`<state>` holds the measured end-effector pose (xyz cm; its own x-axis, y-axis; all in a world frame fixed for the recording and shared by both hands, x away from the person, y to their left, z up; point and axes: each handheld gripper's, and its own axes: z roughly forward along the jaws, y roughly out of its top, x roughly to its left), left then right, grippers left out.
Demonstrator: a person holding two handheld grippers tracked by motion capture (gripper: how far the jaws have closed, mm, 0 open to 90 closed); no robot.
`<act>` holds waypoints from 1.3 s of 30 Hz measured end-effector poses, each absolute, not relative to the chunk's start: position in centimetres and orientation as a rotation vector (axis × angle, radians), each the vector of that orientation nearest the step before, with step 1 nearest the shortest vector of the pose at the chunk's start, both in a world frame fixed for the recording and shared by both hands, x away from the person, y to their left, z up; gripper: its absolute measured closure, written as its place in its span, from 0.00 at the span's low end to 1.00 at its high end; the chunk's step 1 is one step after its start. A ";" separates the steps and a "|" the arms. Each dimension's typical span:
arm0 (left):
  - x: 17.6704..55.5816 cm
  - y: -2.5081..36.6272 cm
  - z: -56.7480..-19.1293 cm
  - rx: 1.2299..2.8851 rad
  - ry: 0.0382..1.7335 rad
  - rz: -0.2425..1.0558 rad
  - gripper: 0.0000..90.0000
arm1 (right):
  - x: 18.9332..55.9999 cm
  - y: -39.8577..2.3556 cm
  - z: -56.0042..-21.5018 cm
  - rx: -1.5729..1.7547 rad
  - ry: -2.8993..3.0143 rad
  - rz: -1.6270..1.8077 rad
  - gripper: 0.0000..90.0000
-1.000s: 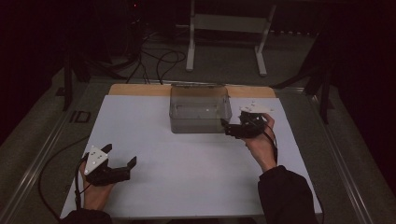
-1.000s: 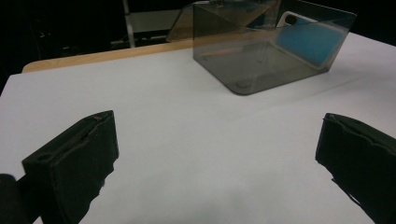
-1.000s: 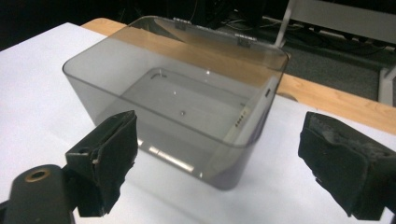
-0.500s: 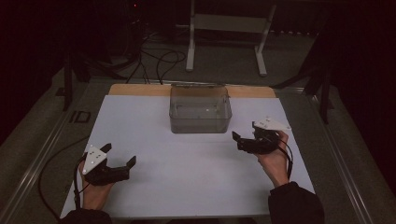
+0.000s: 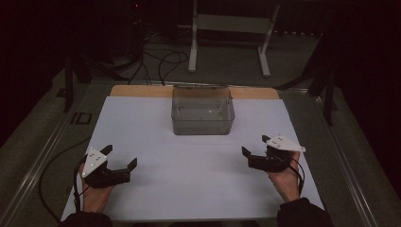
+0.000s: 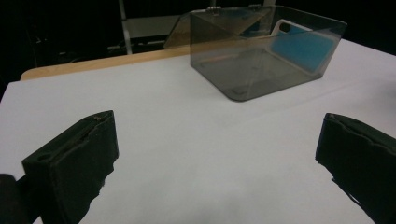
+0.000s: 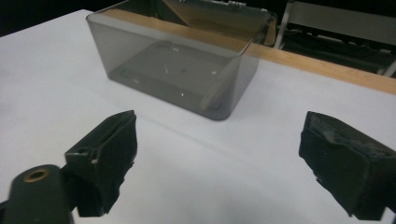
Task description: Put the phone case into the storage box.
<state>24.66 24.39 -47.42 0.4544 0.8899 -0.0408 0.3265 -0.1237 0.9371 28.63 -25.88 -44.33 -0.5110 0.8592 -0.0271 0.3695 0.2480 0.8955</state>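
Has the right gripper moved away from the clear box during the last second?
Yes. The right gripper was at the clear box's right corner; now it sits apart from it, nearer the person, jaws open over the white table.

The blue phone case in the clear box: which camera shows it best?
The left gripper view: the blue phone case leans inside the clear box. The high view and right gripper view show the box's smoky walls, no blue.

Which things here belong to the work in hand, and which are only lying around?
Belong to the work:
- clear box
- left gripper, open
- right gripper, open

Only lying around:
- metal stand
- floor cables
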 end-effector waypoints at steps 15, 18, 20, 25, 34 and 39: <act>24.3 24.4 -47.4 1.681 1.022 0.703 0.01 | 25.9 -27.0 -47.0 1.053 1.921 1.348 0.11; 24.2 24.4 -47.4 1.681 1.017 0.707 0.00 | 25.8 -27.1 -47.3 1.055 1.922 1.347 0.11; 24.2 24.4 -47.4 1.679 1.016 0.707 0.01 | 25.7 -27.1 -47.3 1.045 1.916 1.349 0.11; 24.0 24.5 -47.4 1.682 1.004 0.712 0.00 | 25.2 -27.1 -47.5 1.025 1.902 1.371 0.11; 23.8 24.4 -47.7 1.688 0.976 0.710 0.00 | 25.2 -27.8 -48.2 1.064 1.890 1.370 0.11; 23.9 24.3 -47.9 1.696 0.985 0.714 0.00 | 25.2 -27.7 -48.5 1.061 1.906 1.366 0.11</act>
